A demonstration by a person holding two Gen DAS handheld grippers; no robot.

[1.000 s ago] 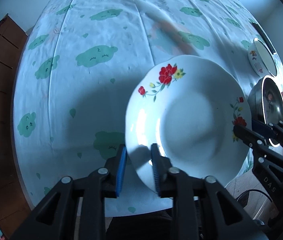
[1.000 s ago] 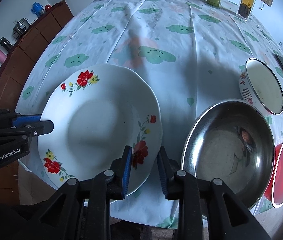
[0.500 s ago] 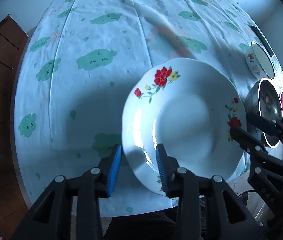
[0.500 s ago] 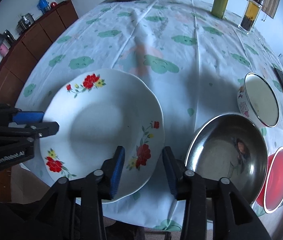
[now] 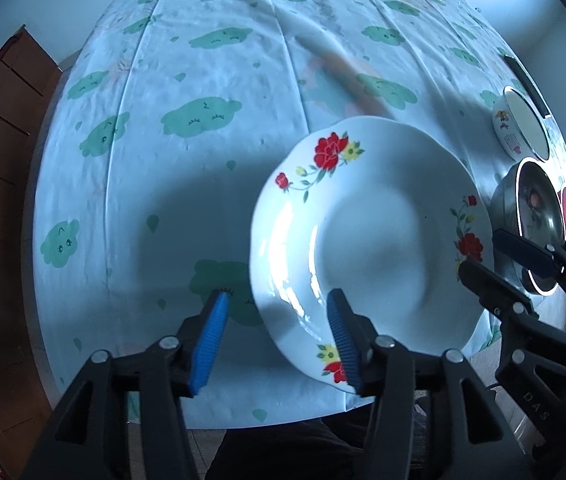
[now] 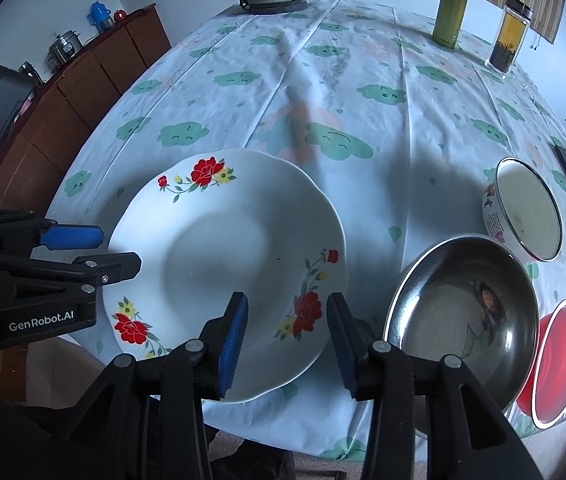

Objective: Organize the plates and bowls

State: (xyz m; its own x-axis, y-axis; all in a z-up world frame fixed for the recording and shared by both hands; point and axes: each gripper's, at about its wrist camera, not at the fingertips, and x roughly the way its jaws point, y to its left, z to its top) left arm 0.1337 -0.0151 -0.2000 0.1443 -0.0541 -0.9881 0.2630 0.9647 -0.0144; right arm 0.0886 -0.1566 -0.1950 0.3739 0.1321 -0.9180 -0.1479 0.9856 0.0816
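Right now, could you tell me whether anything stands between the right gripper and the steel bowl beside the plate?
Nothing visible does. The right gripper, jaws open, straddles the rim of the flowered plate; the steel bowl sits just to its right with only tablecloth between.

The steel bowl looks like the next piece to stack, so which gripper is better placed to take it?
Right, probably. The right gripper is open beside the steel bowl, whose rim lies just past its fingers. The left gripper, also open, sits at the floral plate's far side.
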